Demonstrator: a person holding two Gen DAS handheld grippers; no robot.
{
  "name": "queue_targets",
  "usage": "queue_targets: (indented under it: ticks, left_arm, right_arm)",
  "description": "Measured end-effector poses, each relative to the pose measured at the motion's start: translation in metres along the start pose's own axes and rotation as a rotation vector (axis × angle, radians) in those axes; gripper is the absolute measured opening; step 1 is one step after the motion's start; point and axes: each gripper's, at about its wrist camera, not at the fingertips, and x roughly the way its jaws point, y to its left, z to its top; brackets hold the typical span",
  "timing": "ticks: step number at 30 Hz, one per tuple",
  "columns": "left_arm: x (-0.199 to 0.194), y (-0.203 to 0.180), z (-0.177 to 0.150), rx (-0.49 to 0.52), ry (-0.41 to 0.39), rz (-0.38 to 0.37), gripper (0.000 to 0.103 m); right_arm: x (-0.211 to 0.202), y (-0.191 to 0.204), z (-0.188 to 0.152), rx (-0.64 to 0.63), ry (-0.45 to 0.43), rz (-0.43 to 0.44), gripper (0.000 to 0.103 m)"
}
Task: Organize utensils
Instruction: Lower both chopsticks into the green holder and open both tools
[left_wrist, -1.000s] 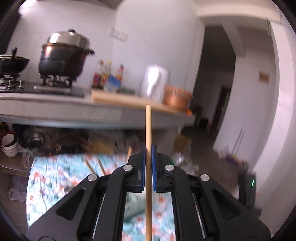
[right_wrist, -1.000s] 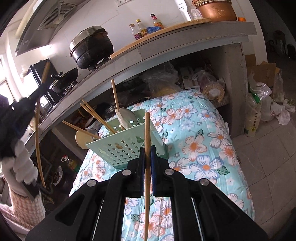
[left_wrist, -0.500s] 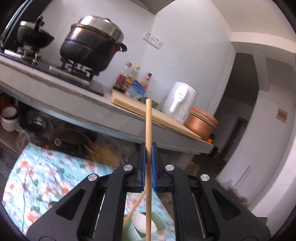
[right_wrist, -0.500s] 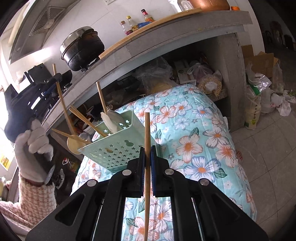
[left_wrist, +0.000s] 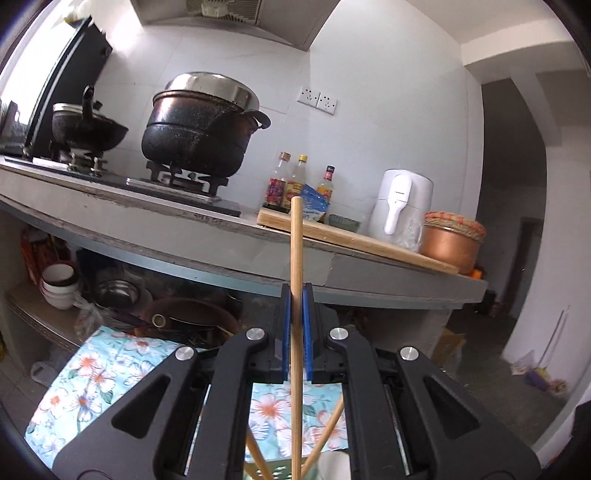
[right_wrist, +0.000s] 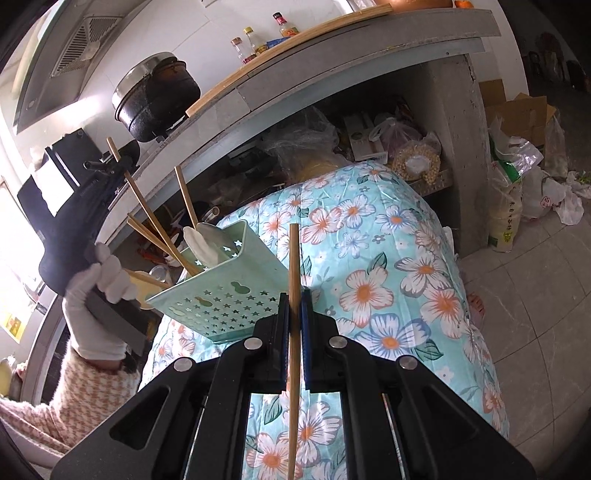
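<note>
My left gripper (left_wrist: 295, 295) is shut on a wooden chopstick (left_wrist: 296, 251) that stands upright through its blue pads. From the right wrist view, that left gripper (right_wrist: 107, 168), held by a white-gloved hand (right_wrist: 99, 288), hangs over the pale green perforated utensil basket (right_wrist: 221, 295), and its chopstick (right_wrist: 147, 206) slants down into the basket. The basket holds several chopsticks and a white spoon (right_wrist: 201, 243). My right gripper (right_wrist: 294, 295) is shut on a second chopstick (right_wrist: 293, 258), just in front of the basket's near side.
The basket stands on a table with a floral cloth (right_wrist: 388, 266). Behind it runs a grey counter (left_wrist: 184, 236) with a black pot (left_wrist: 199, 125), a wok, bottles, a cutting board and a white kettle (left_wrist: 400, 206). Bowls and bags crowd the shelf under the counter. Bags and a carton (right_wrist: 517, 110) lie on the floor right.
The left gripper has swung in from the left and down, so its chopstick's lower end now sits in the basket. The right gripper has barely shifted towards the basket.
</note>
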Motion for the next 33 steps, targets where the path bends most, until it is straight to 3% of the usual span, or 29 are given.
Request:
queue_targets:
  ticks: [8,24,26,27,28,33]
  left_arm:
    - [-0.014,0.007,-0.017,0.013,0.010,0.019,0.005]
    - [-0.050,0.017,-0.020,-0.023,0.029,-0.062,0.006]
    - [-0.055,0.018,-0.019,-0.026,0.028,-0.063,0.015]
    - [-0.058,0.018,-0.018,-0.028,0.028,-0.060,0.026]
    - [-0.061,0.018,-0.016,-0.027,0.026,-0.063,0.031]
    - [-0.081,0.015,-0.009,0.009,0.007,-0.078,0.045]
  right_arm:
    - [0.004,0.002,-0.001,-0.005,0.012,0.001,0.006]
    - [-0.013,0.028,-0.003,-0.062,-0.027,-0.027,0.006]
    - [-0.016,0.032,-0.003,-0.072,-0.037,-0.027,0.006]
    - [-0.018,0.034,-0.002,-0.078,-0.041,-0.026,0.006]
    - [-0.020,0.036,-0.002,-0.085,-0.045,-0.026,0.006]
    - [-0.028,0.047,0.005,-0.122,-0.070,-0.021,0.006]
